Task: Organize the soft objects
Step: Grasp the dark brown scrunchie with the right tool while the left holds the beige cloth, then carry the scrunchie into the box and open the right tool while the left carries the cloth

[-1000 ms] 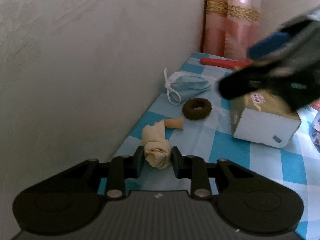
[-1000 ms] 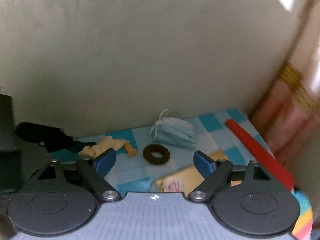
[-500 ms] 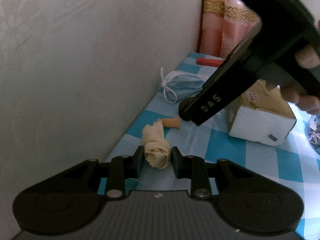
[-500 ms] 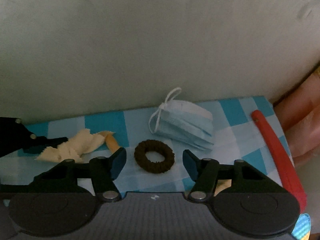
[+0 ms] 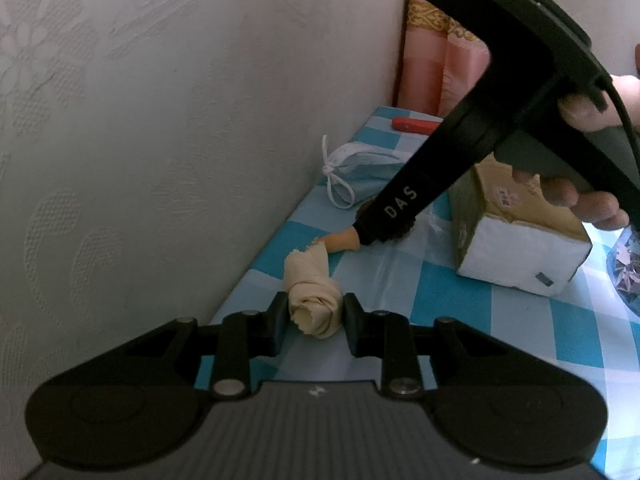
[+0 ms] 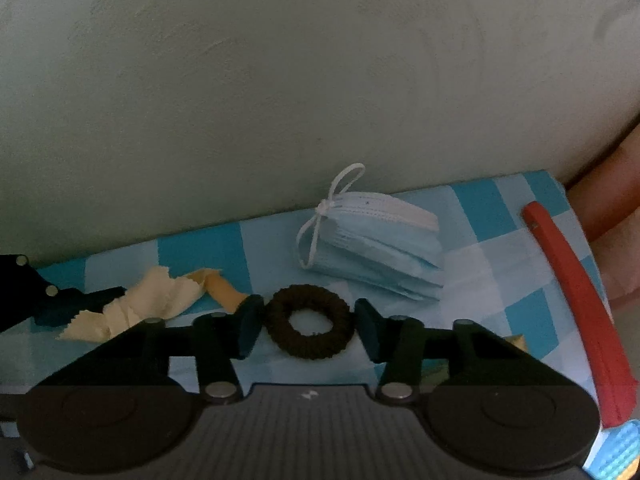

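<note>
1. Pinching a rolled cream cloth (image 5: 314, 306) between its jaws, the left gripper (image 5: 315, 318) sits low over the checked tabletop (image 5: 452, 300), beside the wall (image 5: 180, 128).
2. Ahead of those jaws, the cloth's far end trails toward the right gripper (image 5: 362, 236), whose black body crosses the view from the upper right.
3. The right gripper (image 6: 306, 326) has its jaws spread on either side of a dark brown hair tie (image 6: 307, 321), which lies flat between them; whether the pads touch it, I cannot tell.
4. Beyond the right jaws lies a folded blue face mask (image 6: 380, 246); a red strip (image 6: 576, 300) runs along their right side.
5. Right of the left jaws stands a cardboard box (image 5: 520, 240).
</note>
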The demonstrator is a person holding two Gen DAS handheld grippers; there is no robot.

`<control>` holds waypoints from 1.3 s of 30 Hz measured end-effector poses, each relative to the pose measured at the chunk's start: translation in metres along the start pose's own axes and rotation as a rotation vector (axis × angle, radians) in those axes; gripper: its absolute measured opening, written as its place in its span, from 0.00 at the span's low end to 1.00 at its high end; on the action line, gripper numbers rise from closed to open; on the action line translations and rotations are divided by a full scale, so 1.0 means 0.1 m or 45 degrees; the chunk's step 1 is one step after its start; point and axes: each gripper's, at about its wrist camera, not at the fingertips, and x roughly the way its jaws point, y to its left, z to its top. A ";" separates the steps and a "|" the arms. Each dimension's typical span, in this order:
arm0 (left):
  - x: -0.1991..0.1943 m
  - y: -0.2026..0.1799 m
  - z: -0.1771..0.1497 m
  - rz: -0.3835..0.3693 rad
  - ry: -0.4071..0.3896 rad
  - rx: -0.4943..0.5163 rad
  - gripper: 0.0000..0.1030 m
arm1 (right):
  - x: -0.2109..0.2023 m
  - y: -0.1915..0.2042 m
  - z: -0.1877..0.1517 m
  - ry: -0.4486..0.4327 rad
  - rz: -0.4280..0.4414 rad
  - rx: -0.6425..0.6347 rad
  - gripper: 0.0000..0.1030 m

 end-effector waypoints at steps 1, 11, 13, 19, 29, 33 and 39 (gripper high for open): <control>0.00 0.00 0.00 0.000 0.001 0.001 0.27 | 0.00 0.00 0.00 0.002 0.010 0.004 0.49; -0.08 0.01 0.05 -0.022 0.010 0.035 0.27 | -0.11 0.00 0.00 -0.017 0.016 0.034 0.47; -0.10 0.02 0.04 -0.025 0.010 0.044 0.27 | -0.18 0.01 -0.01 -0.029 0.016 0.044 0.47; -0.24 0.03 0.05 -0.048 0.017 0.083 0.27 | -0.42 0.09 -0.07 -0.067 0.037 0.107 0.47; -0.50 0.06 0.04 -0.088 0.014 0.153 0.27 | -0.88 0.41 -0.45 -0.080 -0.025 0.197 0.47; -0.62 0.01 0.02 -0.140 0.025 0.194 0.27 | -1.01 0.51 -0.66 -0.077 -0.030 0.264 0.47; -0.74 -0.09 0.01 -0.205 0.044 0.238 0.27 | -1.20 0.63 -1.02 -0.082 -0.043 0.386 0.47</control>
